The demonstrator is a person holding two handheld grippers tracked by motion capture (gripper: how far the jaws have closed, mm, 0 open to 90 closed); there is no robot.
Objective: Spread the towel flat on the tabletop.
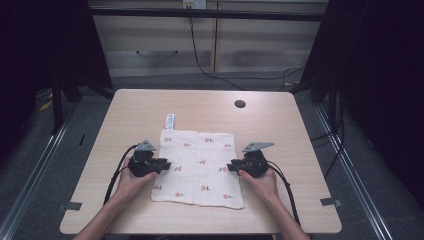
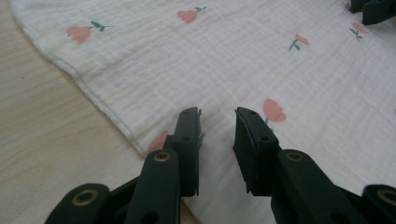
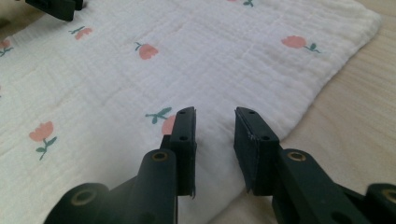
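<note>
High view: grippers flanking cloth (image 1: 199,167).

One cloth, two grippers, one table

A single white cloth (image 1: 198,167) with a flower print lies on one wooden table (image 1: 135,107); two black grippers, left (image 1: 165,164) and right (image 1: 231,166), one in each of two hands; one small label (image 1: 170,121); one dark hole (image 1: 240,104).

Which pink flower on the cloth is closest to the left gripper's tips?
The flower just beyond the left gripper, beside its right-hand jaw tip in the left gripper view. The other flowers on the cloth lie farther off, except one half hidden under the jaw.
</note>
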